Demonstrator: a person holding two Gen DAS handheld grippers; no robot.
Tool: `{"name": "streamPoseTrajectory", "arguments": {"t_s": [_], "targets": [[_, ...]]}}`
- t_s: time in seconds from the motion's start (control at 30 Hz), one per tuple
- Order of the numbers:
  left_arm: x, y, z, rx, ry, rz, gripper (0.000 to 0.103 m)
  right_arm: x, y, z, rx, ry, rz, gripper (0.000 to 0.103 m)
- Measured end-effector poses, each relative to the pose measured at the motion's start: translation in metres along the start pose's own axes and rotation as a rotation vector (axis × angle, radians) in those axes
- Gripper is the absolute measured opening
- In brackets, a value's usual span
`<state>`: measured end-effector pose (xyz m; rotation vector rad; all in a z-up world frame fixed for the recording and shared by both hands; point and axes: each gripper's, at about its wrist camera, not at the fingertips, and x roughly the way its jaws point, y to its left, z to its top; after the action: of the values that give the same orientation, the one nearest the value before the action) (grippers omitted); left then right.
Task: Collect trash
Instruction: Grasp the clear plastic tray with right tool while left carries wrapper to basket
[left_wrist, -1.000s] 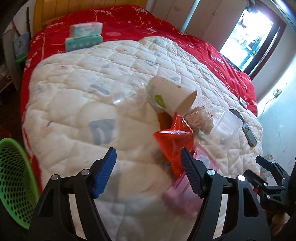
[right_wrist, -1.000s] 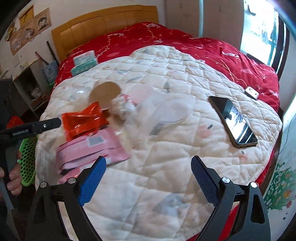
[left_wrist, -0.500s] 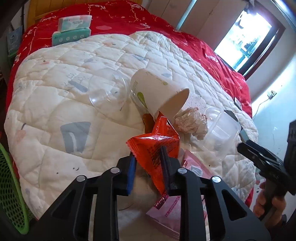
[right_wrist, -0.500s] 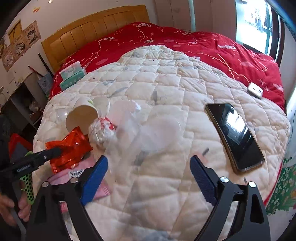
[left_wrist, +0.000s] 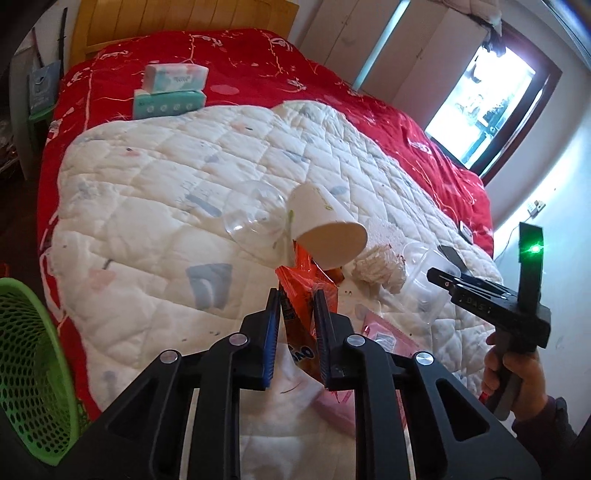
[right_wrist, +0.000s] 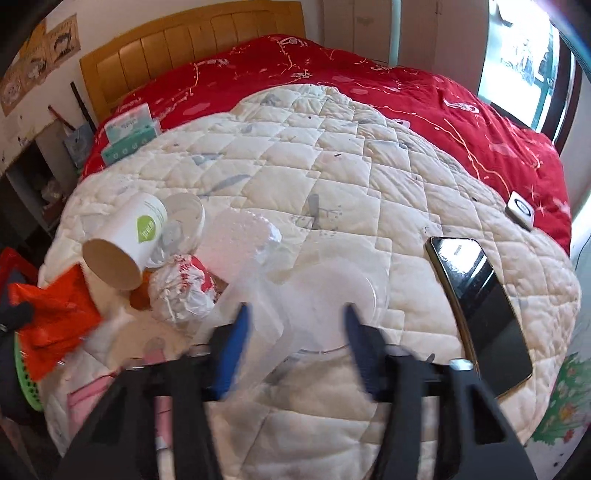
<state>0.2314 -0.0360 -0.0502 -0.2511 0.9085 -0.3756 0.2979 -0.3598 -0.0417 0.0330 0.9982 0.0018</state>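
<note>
Trash lies in a heap on the white quilt (left_wrist: 147, 192). My left gripper (left_wrist: 297, 299) holds an orange snack wrapper (left_wrist: 303, 280) just above the quilt, its jaws closing on it; the wrapper (right_wrist: 55, 314) also shows at the left of the right wrist view. Around a clear plastic cup (right_wrist: 317, 295) lying on its side, my right gripper (right_wrist: 295, 317) is closing, its fingers blurred against the cup's walls. Behind the wrapper, a white paper cup (left_wrist: 325, 229) lies tipped over. Beside it are a clear dome lid (left_wrist: 255, 218) and a crumpled white paper wrapper (left_wrist: 380, 266).
A green mesh basket (left_wrist: 26, 369) stands off the bed at the lower left. Pink packets (left_wrist: 384, 332) lie under the wrapper. A black phone (right_wrist: 480, 306) and a small white device (right_wrist: 521, 210) lie right of the cup. Tissue packs (left_wrist: 170, 88) rest on the red cover.
My left gripper closed on the orange wrapper and lifted it a little. My right gripper moved in over the clear cup and its jaws came together around it.
</note>
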Motion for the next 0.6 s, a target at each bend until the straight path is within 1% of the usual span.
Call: {"name": "streamPoseTrajectory", "arguments": {"t_s": [0.07,0.13,0.3,0.33,0.4,0.53,0.57,0.6], "targets": [[-0.009,0.006,-0.001,-0.007,-0.009,0.0,0.017,-0.005,0.0,-0.001,-0.004,-0.01,-0.01,0.017],[-0.017,0.012,-0.003,-0.011,-0.019,0.005,0.017,-0.012,0.0,-0.003,-0.001,-0.023,-0.012,0.014],[-0.04,0.031,-0.01,-0.048,-0.043,0.012,0.017,-0.037,0.006,-0.011,-0.014,-0.057,-0.007,0.013],[-0.049,0.037,-0.014,-0.052,-0.053,0.023,0.017,-0.044,0.009,-0.013,-0.019,-0.062,-0.003,0.013],[-0.059,0.044,-0.017,-0.057,-0.066,0.032,0.017,-0.056,0.016,-0.016,-0.028,-0.068,0.019,0.013],[-0.088,0.07,-0.027,-0.068,-0.098,0.095,0.017,-0.077,0.042,-0.022,-0.065,-0.086,0.057,0.013],[-0.098,0.081,-0.03,-0.076,-0.105,0.119,0.017,-0.081,0.051,-0.024,-0.077,-0.088,0.073,0.013],[-0.101,0.085,-0.031,-0.079,-0.108,0.129,0.017,-0.085,0.06,-0.025,-0.09,-0.09,0.09,0.013]]}}
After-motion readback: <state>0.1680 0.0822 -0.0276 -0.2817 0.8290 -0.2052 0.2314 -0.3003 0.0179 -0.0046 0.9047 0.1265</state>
